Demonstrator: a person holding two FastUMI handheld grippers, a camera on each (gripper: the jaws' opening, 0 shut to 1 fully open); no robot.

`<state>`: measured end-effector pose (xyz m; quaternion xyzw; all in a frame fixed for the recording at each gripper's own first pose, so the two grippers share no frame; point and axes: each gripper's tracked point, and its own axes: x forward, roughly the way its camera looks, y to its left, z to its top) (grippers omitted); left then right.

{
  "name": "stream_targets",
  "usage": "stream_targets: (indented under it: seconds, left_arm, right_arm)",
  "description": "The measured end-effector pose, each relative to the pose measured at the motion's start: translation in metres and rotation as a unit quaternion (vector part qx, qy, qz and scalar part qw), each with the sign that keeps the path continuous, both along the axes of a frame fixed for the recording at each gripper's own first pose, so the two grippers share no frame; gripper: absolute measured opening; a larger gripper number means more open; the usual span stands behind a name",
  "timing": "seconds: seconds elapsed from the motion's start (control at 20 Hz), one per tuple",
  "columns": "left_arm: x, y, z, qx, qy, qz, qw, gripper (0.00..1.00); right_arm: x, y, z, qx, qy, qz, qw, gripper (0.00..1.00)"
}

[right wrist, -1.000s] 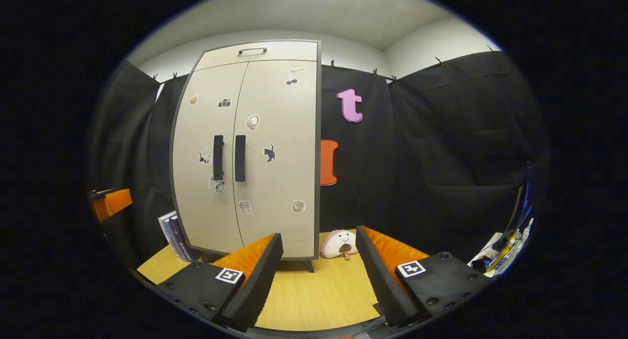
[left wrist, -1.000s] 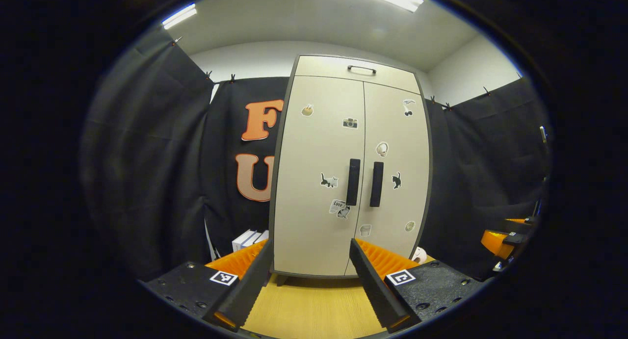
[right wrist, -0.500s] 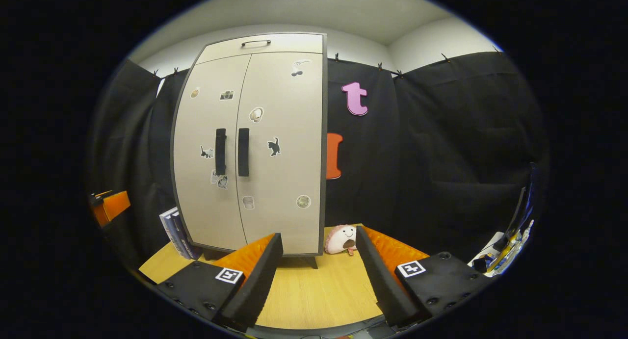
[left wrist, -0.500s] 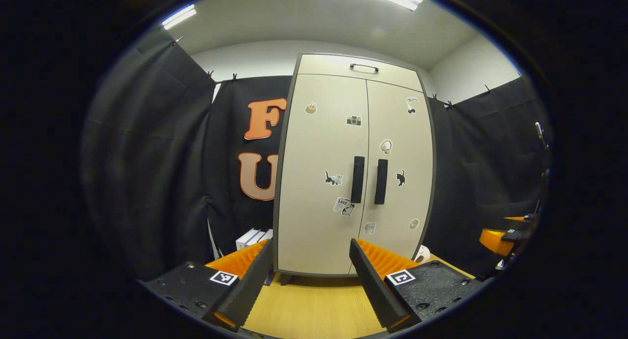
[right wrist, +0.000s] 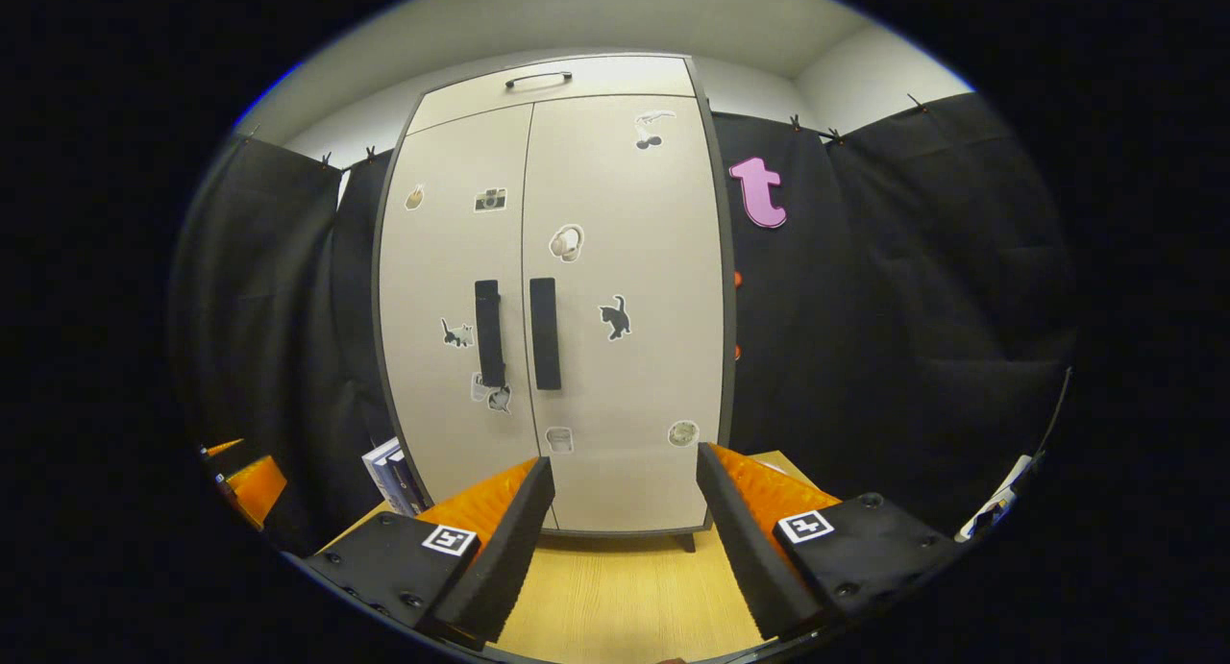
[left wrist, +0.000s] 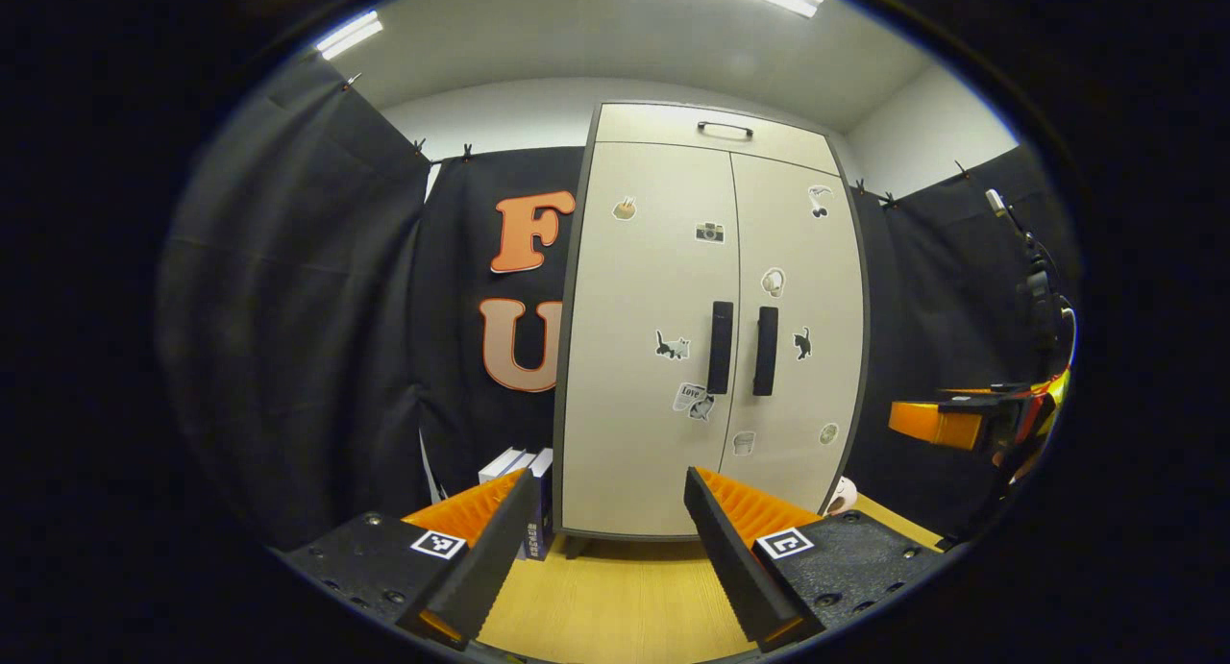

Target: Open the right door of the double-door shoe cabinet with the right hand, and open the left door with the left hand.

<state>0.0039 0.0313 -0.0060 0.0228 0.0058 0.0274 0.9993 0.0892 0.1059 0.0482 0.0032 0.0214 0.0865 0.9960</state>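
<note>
Both my grippers are released, fingers spread wide with nothing between them: my left gripper (left wrist: pixel 605 558) at the bottom centre of the left gripper view, my right gripper (right wrist: pixel 625 549) at the bottom centre of the right gripper view. The shoe cabinet (right wrist: pixel 553 299) stands upright mid-frame on the wooden table (right wrist: pixel 625 597), well apart from my fingers, both doors shut. As I judge it, the step is the approach: I should bring my right gripper level with the right handle (right wrist: pixel 545 332), straddle the bar with both fingers, clench, then pull along the door's arc. The left handle (left wrist: pixel 720 347) sits just beside it, so I must not catch both. The cabinet is pale beige, dark-edged, dotted with small stickers.
</note>
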Motion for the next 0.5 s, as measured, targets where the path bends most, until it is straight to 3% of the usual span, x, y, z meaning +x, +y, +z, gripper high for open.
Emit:
stream_targets:
  seconds: [0.5]
  left_arm:
    - [0.007,0.021,-0.012,0.019,0.011,0.012,1.000,0.95]
  right_arm:
    - [0.094,0.078,0.071,0.000,-0.033,0.028,0.999,0.98]
